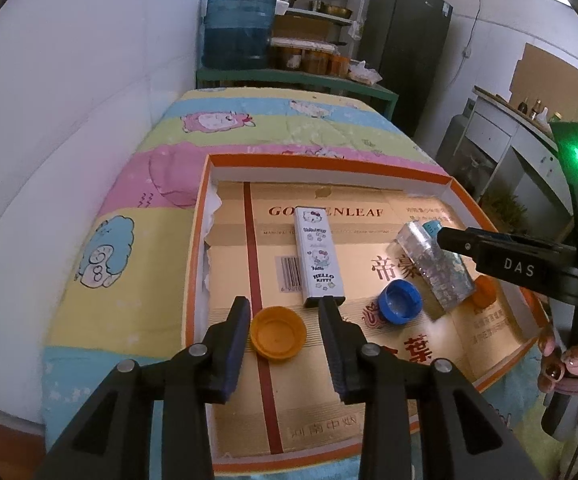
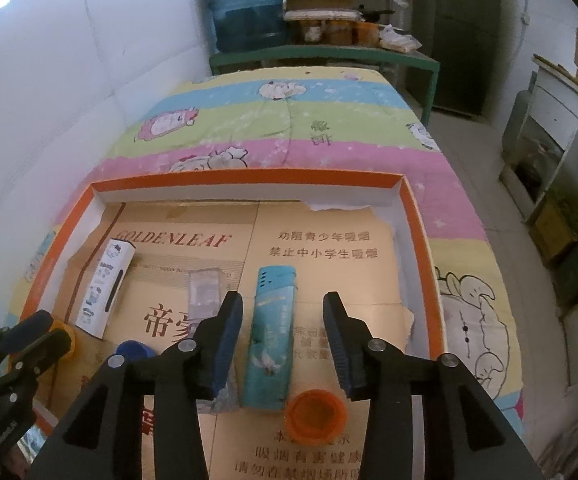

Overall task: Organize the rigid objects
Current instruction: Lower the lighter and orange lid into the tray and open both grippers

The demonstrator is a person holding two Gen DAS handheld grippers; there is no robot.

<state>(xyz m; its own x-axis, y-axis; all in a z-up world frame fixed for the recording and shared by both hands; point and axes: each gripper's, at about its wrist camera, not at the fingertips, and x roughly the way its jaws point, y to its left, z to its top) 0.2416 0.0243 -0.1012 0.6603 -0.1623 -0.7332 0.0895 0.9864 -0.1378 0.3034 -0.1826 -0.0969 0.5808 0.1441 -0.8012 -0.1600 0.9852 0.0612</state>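
While both tools are being held spread | orange-rimmed tray (image 2: 421, 248) is being shown holding: Hello Kitty box (image 1: 319, 256), teal lighter (image 2: 271, 332), glitter lighter (image 1: 435, 266), yellow cap (image 1: 277, 332), blue cap (image 1: 399, 300), orange cap (image 2: 315, 412) | left gripper (image 1: 285, 312) and right gripper (image 2: 283, 312): nothing is being pinched.

teal lighter (image 2: 271, 332) flat in tray | orange cap (image 2: 315, 411) adj, open-side up

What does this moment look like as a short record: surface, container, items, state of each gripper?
surface: cartoon-print quilt
container: shallow orange-rimmed box, lined with gold cardboard
items in box: Hello Kitty case; silver glitter lighter; teal lighter; yellow-orange cap; blue cap; orange cap
left gripper: open, jaws either side of the yellow-orange cap, not pressing it
right gripper: open, jaws astride the teal lighter, clear of it
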